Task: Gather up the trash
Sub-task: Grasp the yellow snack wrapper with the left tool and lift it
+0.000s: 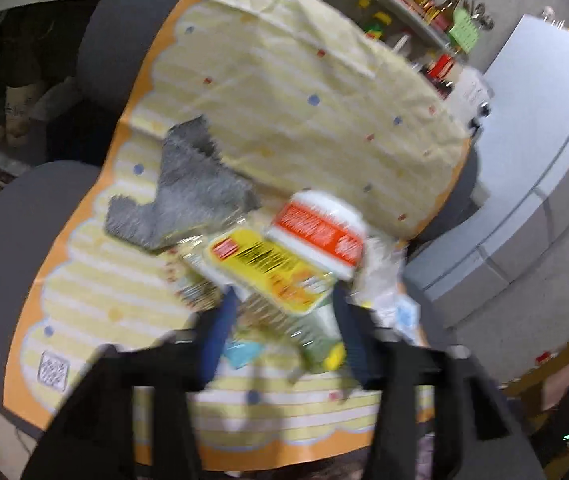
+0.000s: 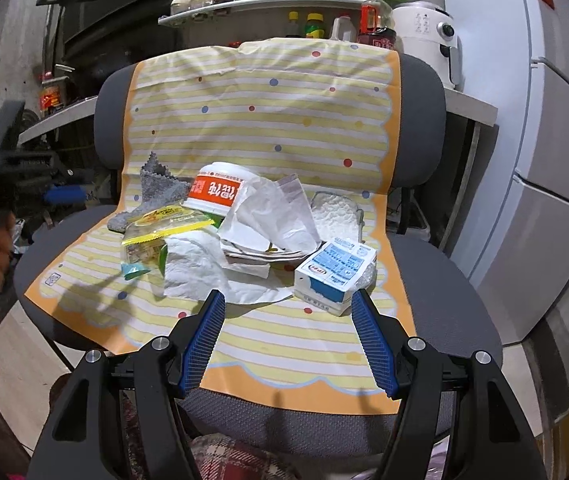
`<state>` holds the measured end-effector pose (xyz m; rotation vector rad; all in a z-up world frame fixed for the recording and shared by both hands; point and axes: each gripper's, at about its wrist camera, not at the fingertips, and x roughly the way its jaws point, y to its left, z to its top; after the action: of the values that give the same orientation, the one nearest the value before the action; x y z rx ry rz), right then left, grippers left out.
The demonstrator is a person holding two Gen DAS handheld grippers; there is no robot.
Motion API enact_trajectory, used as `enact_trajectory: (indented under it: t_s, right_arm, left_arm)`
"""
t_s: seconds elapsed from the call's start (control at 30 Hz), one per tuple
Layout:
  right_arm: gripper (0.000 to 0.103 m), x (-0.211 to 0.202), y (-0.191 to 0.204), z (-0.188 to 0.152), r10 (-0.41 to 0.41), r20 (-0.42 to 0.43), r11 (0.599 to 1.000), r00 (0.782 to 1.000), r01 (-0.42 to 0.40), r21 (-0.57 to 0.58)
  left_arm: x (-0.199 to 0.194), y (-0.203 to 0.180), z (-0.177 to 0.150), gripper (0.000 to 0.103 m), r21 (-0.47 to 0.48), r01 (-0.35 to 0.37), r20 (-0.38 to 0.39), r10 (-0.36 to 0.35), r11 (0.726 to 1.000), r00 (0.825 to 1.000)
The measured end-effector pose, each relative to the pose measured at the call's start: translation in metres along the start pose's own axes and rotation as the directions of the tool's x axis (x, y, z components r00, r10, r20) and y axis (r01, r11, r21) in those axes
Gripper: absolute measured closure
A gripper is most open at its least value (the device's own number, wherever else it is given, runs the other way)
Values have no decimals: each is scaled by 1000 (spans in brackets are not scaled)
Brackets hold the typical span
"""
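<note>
On the cloth-draped chair (image 2: 420,128), an overturned noodle cup (image 2: 220,190), milk carton (image 2: 334,268) and wrappers lay piled, while both the left gripper (image 1: 284,308) and right gripper (image 2: 286,312) stood spread, holding nothing.

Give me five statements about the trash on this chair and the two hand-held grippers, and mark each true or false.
1. The trash lies on a striped sheet spread over a chair. True.
2. The right hand-held gripper is shut on the milk carton. False: it is open, holding nothing.
3. The instant-noodle cup stands upright. False: it is upside down.
4. A grey cloth lies left of the cup. True.
5. The left hand-held gripper is open around the yellow wrapper. True.
</note>
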<state>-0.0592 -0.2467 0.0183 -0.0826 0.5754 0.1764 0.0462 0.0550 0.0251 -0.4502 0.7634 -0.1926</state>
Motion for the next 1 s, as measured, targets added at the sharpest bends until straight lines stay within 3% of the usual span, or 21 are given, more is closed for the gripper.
enact_trajectory:
  t_s: [0.27,0.57,0.73,0.77,0.83,0.87,0.9,1.0]
  right_arm:
    - [34,-1,2,-2,-11,6,1000,1000,11,-18]
    - [34,27,-10,-1,-19,-33,1000,999,19,2]
    - [34,42,-11,1,-16,-52,1000,999,16,-3]
    - [34,44,-11,1,-16,-54,1000,998,16,-4]
    - [34,46,-11,2,-17,-55,1000,998,16,-7]
    - [34,45,-11,2,-18,-54,1000,998,18,-8]
    - [34,45,-11,3,-19,-51,1000,998,19,-7]
    - [34,40,-12,4,-23,-41,1000,999,23,-4]
  left_arm:
    - [57,33,0,53,-183,44,-117,-66,982,991]
    - [102,45,2,53,-286,87,-173,-141,954,975]
    - [118,57,1,52,-356,142,-153,-208,924,966]
    - [119,57,2,54,-359,150,-147,-214,921,966]
    - [114,52,9,80,-350,181,-116,-235,919,965]
    - [108,49,12,84,-338,191,-95,-235,922,967]
    - [100,45,15,94,-321,203,-70,-237,925,969]
    - [59,25,28,103,-218,224,19,-225,950,974]
